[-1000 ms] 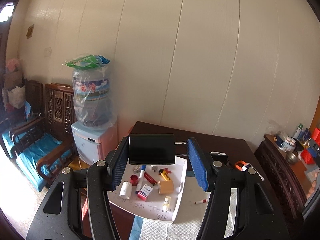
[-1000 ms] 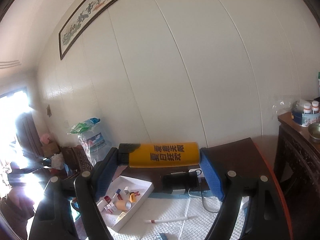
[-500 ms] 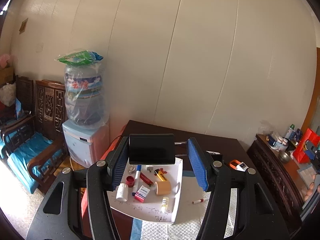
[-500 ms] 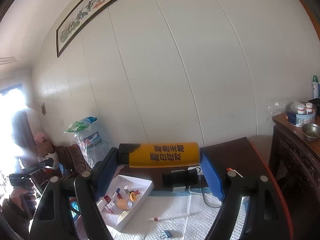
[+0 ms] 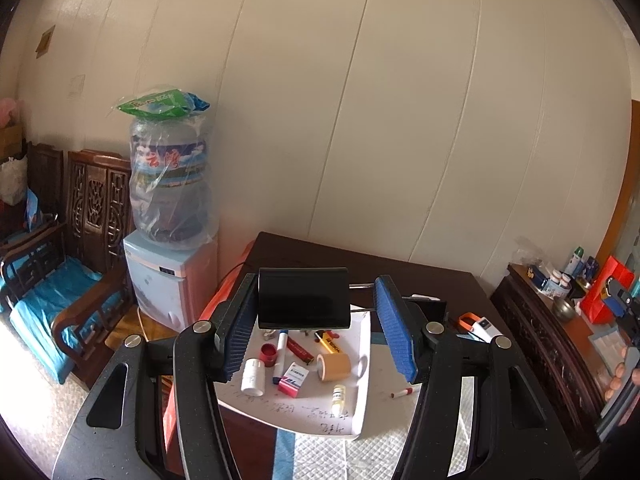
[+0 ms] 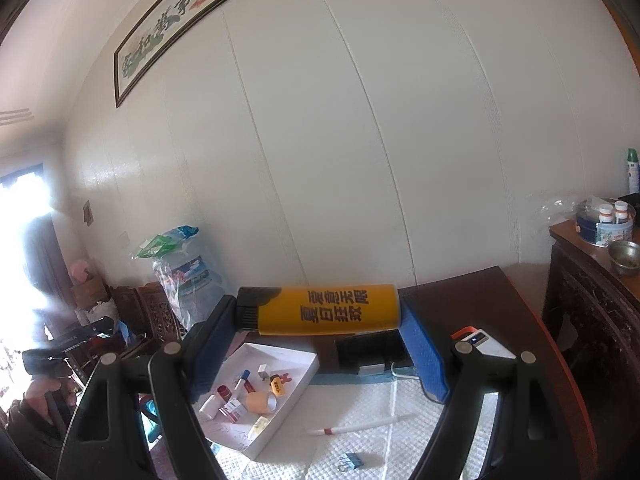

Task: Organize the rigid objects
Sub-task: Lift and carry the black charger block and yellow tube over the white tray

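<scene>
The left hand-held gripper (image 5: 316, 326) sits in the lower middle of the left wrist view with a black block (image 5: 303, 298) between its blue pads. The left pad lies against the block's left end; a gap and a thin metal rod show between the block's right end and the right pad, so whether the block is truly clamped cannot be told from this view.

The right hand-held gripper (image 6: 320, 354) is clenched on a large yellow lighter (image 6: 320, 310) with black characters printed on it, held crosswise across the middle of the right wrist view, black cap toward the left, both pads pressed on its ends.

Below both grippers, on the dark wooden counter (image 5: 400, 272), lies a white tray (image 5: 362, 380). In it are a white bottle (image 5: 253, 377), a red cap (image 5: 268, 354), a blue-tipped marker (image 5: 279, 356), a red-and-white box (image 5: 294, 379), a roll of tan tape (image 5: 333, 367), a small yellow lighter (image 5: 328, 342) and a small vial (image 5: 338, 394). Right of the tray, on a white quilted mat (image 6: 376, 400), rests a white pen with a red band (image 6: 360, 425), and a blue binder clip (image 6: 351, 461) lies near the bottom edge of the right view.

At the left of the left view stands a water dispenser (image 5: 170, 280) with a plastic-wrapped bottle on top, and a carved wooden chair (image 5: 60, 280) beside it. A framed calligraphy (image 6: 180, 20) hangs in the upper left of the right view.
</scene>
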Available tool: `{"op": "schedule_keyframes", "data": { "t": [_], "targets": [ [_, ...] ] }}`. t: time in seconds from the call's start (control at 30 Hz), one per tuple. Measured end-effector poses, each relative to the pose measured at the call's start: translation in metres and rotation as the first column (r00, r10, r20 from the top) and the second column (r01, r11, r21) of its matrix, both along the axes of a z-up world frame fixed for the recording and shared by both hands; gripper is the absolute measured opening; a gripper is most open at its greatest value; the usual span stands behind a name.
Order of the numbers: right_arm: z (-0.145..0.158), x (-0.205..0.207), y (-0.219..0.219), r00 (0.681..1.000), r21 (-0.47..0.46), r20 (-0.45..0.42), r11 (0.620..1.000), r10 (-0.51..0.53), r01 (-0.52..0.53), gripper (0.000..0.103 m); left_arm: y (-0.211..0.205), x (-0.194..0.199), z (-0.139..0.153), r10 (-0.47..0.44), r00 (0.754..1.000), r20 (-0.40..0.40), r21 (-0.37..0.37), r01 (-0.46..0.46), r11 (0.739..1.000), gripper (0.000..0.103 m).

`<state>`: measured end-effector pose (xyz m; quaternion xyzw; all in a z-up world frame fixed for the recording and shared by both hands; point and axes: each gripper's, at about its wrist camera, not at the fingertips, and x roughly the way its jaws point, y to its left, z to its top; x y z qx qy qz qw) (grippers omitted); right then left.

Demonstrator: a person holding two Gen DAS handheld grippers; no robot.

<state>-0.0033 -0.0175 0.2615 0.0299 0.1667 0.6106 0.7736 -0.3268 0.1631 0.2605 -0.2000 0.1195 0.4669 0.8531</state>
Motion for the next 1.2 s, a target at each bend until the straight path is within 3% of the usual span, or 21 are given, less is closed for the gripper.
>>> {"op": "schedule_keyframes", "data": {
  "t": [0.27, 0.8, 1.2],
  "targets": [
    [-0.002, -0.022, 0.017, 1.000, -0.008, -0.021, 1.000, 0.023, -0.023, 0.080, 0.009, -0.030, -0.003, 0.001, 1.000, 0.006, -0.005, 0.000, 1.000, 0.058],
    [-0.003, -0.092, 0.059, 0.998, -0.034, 0.046, 0.999, 0.040, -0.038, 0.080, 0.054, -0.097, -0.010, -0.017, 0.999, 0.043, -0.007, 0.017, 1.000, 0.058],
    [-0.007, -0.124, 0.092, 0.993, -0.102, 0.105, 0.994, 0.058, -0.047, 0.080, 0.095, -0.108, -0.028, -0.057, 0.994, 0.089, -0.058, 0.063, 0.996, 0.058]
  ]
}}
